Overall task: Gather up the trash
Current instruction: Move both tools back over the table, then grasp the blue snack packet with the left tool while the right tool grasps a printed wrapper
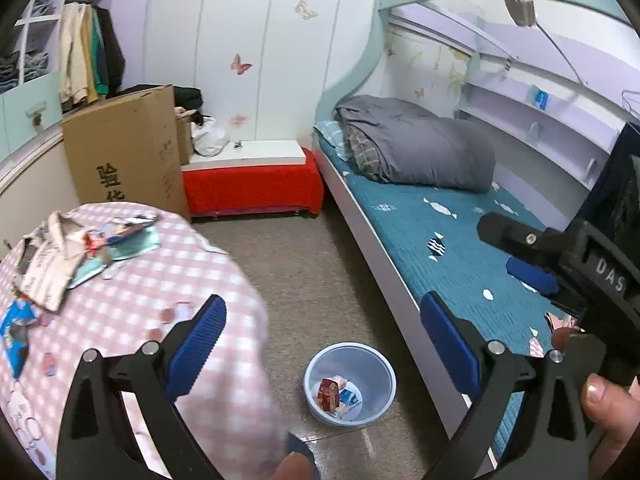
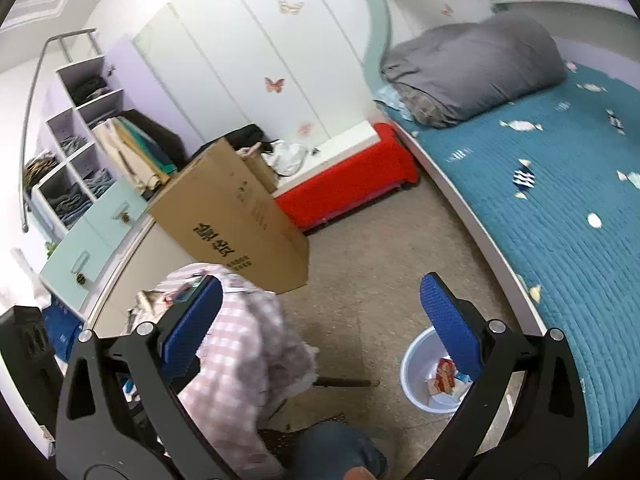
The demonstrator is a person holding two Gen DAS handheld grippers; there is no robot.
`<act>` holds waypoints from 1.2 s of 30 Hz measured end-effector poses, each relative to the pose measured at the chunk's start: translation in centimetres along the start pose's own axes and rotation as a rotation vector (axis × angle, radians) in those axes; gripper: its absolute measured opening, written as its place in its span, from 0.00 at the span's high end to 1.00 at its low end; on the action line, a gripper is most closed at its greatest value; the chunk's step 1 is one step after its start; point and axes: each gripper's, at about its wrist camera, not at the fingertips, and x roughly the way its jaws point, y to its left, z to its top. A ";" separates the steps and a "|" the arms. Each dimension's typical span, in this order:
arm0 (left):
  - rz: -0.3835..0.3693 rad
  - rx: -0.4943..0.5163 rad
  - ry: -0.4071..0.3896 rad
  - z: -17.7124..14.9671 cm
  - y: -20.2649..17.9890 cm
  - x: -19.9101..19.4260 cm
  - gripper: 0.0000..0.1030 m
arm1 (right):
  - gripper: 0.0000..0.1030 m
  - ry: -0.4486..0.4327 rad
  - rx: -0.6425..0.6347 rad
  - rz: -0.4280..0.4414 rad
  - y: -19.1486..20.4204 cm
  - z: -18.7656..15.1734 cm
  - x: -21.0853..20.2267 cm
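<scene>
On the left, wrappers [image 1: 120, 240] lie on the pink checked table [image 1: 160, 304], not yet collected. The left gripper [image 1: 320, 332] and right gripper [image 2: 320, 312] both stand wide and empty. Between the table edge and the bed [image 1: 460, 240], open floor leaves room around the bin [image 1: 350, 384], which already holds some trash [image 1: 332, 394].

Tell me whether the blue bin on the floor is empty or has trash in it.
Not empty: the bin stands upright, with a red wrapper and pale scraps lying at its bottom.

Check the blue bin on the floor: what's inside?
The blue bin holds a red carton and white-and-blue wrappers. Anything beneath them is covered; part of the bottom stays bare.
</scene>
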 end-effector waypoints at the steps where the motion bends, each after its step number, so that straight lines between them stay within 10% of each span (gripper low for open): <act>1: 0.002 -0.009 -0.006 0.2 0.6 -0.5 0.07 | 0.06 -0.002 -0.013 0.008 1.1 0.0 -0.1; 21: 0.217 -0.129 -0.074 1.4 16.3 -9.2 0.07 | 0.06 0.106 -0.224 0.161 18.5 -1.9 4.7; 36: 0.461 -0.297 0.071 -4.0 29.9 -7.8 0.07 | 0.06 0.227 -0.329 0.152 22.7 -3.9 12.3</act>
